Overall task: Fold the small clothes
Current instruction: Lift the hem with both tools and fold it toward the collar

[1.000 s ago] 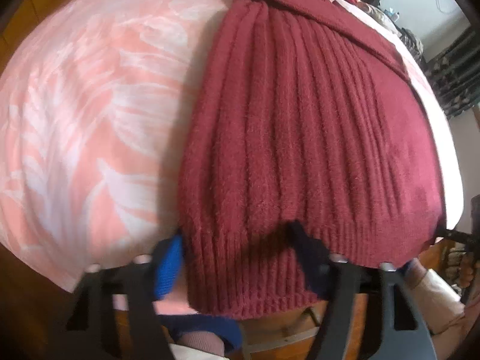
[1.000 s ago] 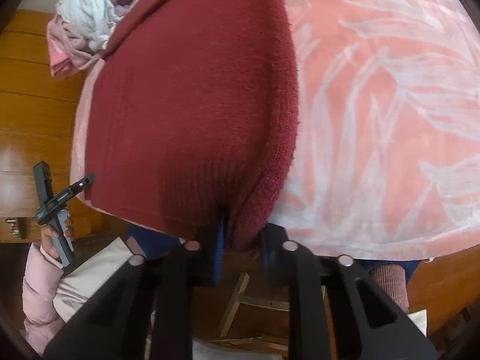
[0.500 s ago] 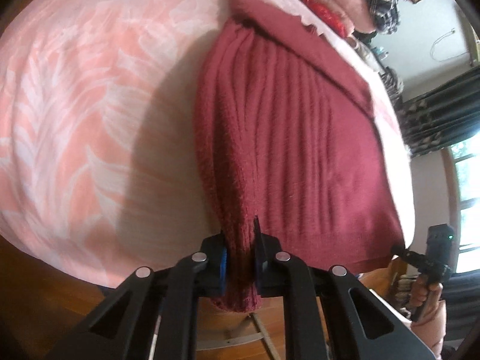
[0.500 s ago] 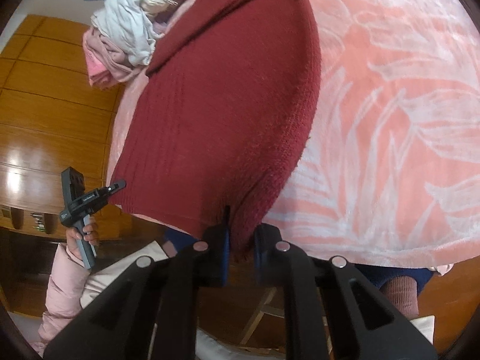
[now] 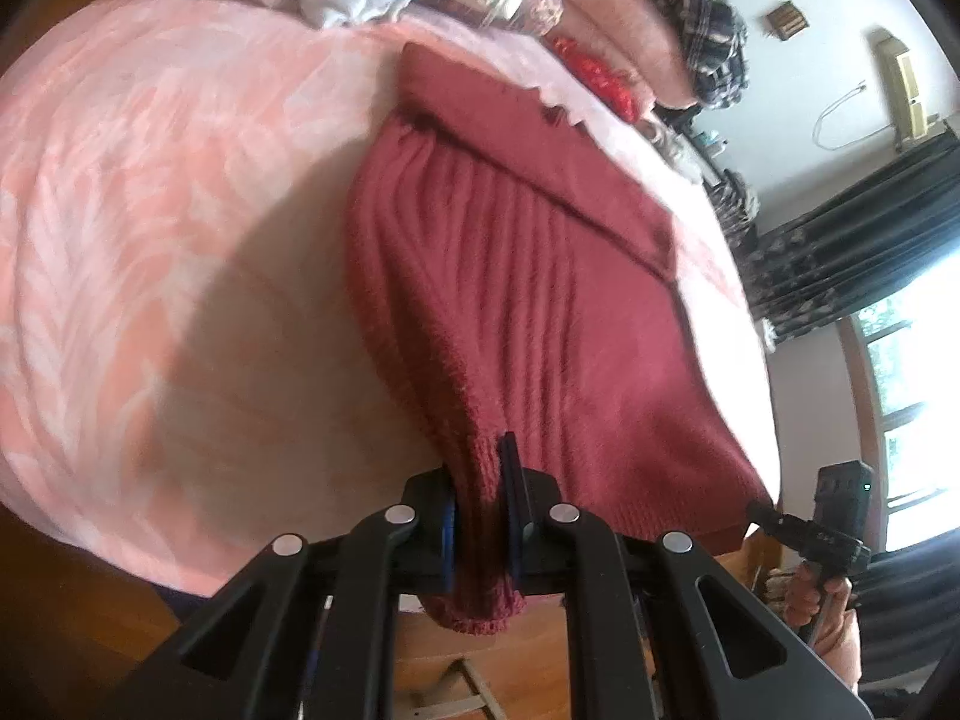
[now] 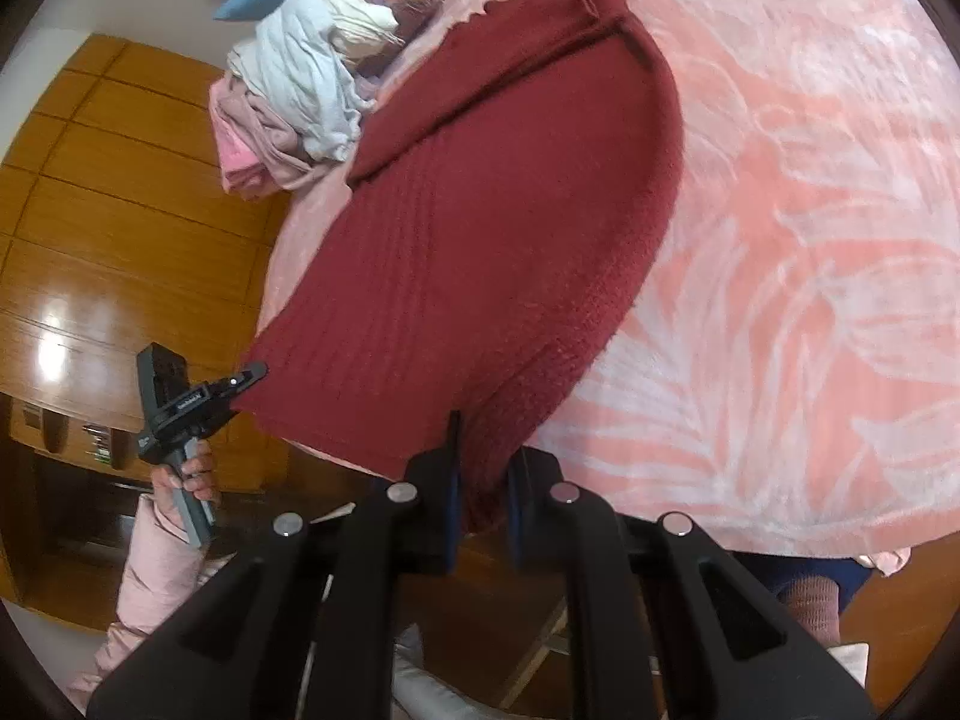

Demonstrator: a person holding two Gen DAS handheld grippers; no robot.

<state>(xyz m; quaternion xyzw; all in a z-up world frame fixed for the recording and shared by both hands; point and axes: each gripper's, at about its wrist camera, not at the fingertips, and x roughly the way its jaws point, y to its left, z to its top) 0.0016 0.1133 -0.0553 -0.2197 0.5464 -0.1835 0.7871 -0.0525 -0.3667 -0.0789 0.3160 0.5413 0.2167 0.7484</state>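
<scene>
Lying spread on the pink leaf-patterned blanket [image 5: 150, 252], the maroon knit sweater [image 5: 540, 312] had its ribbed hem pinched at both near corners: the left gripper [image 5: 480, 516] was clenched on one, the right gripper [image 6: 483, 480] on the other. Loose clothes [image 6: 312, 60] sat piled beyond its collar.

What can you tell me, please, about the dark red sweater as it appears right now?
The dark red sweater is a ribbed, fuzzy-looking knit lying spread on a pink leaf-patterned blanket, with a flap folded across its far end. Its near hem is pinched at both corners: the left gripper and the right gripper are each shut on it, lifting the edge so it bunches into ridges.
</scene>
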